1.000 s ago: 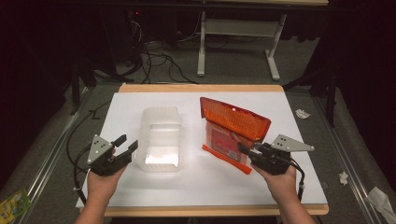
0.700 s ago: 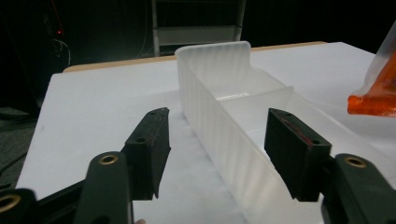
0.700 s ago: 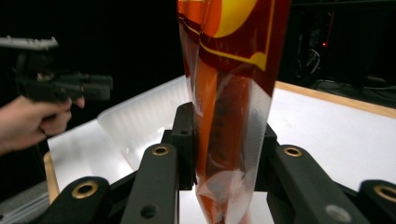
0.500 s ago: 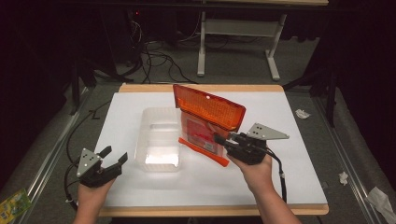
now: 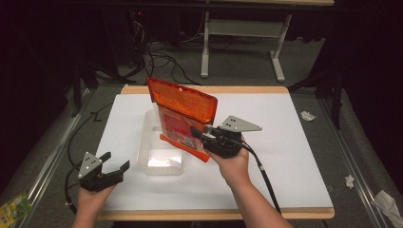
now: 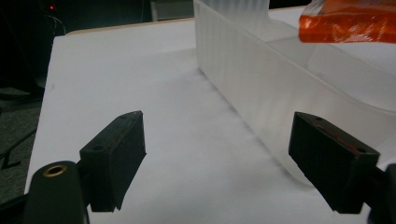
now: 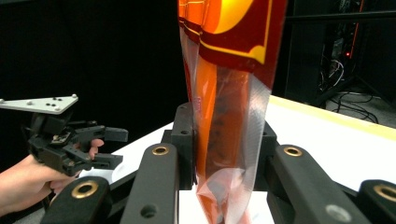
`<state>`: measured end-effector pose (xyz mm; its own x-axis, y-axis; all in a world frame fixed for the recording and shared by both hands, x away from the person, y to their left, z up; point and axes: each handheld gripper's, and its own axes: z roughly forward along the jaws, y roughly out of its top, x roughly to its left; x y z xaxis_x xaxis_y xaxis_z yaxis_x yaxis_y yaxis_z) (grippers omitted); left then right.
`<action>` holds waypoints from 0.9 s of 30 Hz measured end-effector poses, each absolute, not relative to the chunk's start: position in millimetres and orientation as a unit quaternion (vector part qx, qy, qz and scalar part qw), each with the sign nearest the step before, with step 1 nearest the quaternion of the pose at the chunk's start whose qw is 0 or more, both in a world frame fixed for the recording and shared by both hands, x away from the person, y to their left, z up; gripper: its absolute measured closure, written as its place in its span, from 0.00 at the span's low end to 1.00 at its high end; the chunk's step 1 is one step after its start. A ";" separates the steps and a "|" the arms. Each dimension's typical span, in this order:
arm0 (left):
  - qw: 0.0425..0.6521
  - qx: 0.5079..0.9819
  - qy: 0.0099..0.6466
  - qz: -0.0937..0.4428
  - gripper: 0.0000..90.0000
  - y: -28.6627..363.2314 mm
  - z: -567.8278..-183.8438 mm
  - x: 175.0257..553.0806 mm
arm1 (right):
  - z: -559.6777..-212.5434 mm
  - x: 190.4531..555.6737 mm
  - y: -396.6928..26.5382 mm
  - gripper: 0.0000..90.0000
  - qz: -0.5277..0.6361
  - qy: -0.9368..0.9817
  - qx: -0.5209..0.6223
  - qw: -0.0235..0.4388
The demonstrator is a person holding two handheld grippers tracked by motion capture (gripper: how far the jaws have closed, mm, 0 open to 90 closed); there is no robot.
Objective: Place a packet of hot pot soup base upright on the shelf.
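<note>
An orange and red plastic bag [image 5: 183, 111] hangs above a clear plastic tub [image 5: 159, 147] on the white table top. My right gripper [image 5: 198, 135] is shut on the bag's lower edge; the right gripper view has the bag [image 7: 229, 93] pinched upright between the jaws of my right gripper [image 7: 224, 154]. At the table's near left corner my left gripper [image 5: 115, 163] stands open with nothing in it, a little left of the tub. In the left gripper view the left gripper [image 6: 224, 154] faces the tub's ribbed wall [image 6: 243, 79], with the bag's bottom [image 6: 348, 21] at the top right.
The white board [image 5: 294, 142] covers a wooden table. Crumpled paper scraps [image 5: 308, 115] lie on the floor at the right, and a green packet [image 5: 13, 208] at the lower left. Cables and a desk frame [image 5: 242, 42] sit beyond the far edge.
The right gripper has carried the bag leftward, from the table's right half to above the tub. The left gripper has drawn back from the tub toward the near left corner.
</note>
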<state>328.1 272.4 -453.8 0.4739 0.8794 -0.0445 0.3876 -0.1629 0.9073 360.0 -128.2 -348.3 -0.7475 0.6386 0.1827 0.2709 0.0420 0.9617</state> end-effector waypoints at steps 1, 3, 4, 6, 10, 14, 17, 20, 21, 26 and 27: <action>0.477 0.714 0.443 0.258 0.22 274.3 -453.1 327.8 | -348.1 361.4 -122.7 0.80 0.610 0.707 0.323 0.152; 0.479 0.712 0.444 0.259 0.21 275.7 -452.6 327.3 | -348.8 364.3 -113.1 0.80 0.609 0.709 0.320 0.153; 0.479 0.712 0.444 0.259 0.21 275.7 -452.6 327.3 | -348.8 364.3 -113.1 0.80 0.609 0.709 0.320 0.153; 0.484 0.707 0.446 0.261 0.22 277.2 -451.0 326.4 | -350.3 367.7 -100.2 0.80 0.605 0.712 0.321 0.155; 0.487 0.704 0.445 0.265 0.22 277.7 -449.6 325.6 | -351.7 370.3 -86.9 0.80 0.603 0.713 0.322 0.158; 0.489 0.704 0.443 0.264 0.22 277.5 -449.5 325.3 | -352.7 371.5 -74.2 0.80 0.598 0.714 0.326 0.164; 0.490 0.704 0.442 0.263 0.22 277.6 -449.5 325.4 | -354.2 372.3 -66.3 0.80 0.591 0.715 0.330 0.172; 0.490 0.704 0.442 0.263 0.22 277.7 -449.5 325.5 | -356.5 373.9 -61.3 0.80 0.588 0.714 0.340 0.170; 0.491 0.704 0.442 0.263 0.22 277.8 -449.5 325.5 | -357.4 374.3 -59.3 0.80 0.588 0.712 0.344 0.169; 0.492 0.704 0.440 0.262 0.22 277.6 -449.0 325.4 | -363.3 373.6 -47.3 0.80 0.582 0.710 0.359 0.170; 0.492 0.705 0.439 0.262 0.22 277.4 -448.9 325.3 | -365.0 373.3 -45.3 0.80 0.580 0.709 0.362 0.169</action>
<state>325.3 277.4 -448.9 0.4773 0.8765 -0.0630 0.3606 -0.1300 0.9236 373.3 -45.3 -365.0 -0.6802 0.7105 0.1803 0.3174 0.0637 0.9461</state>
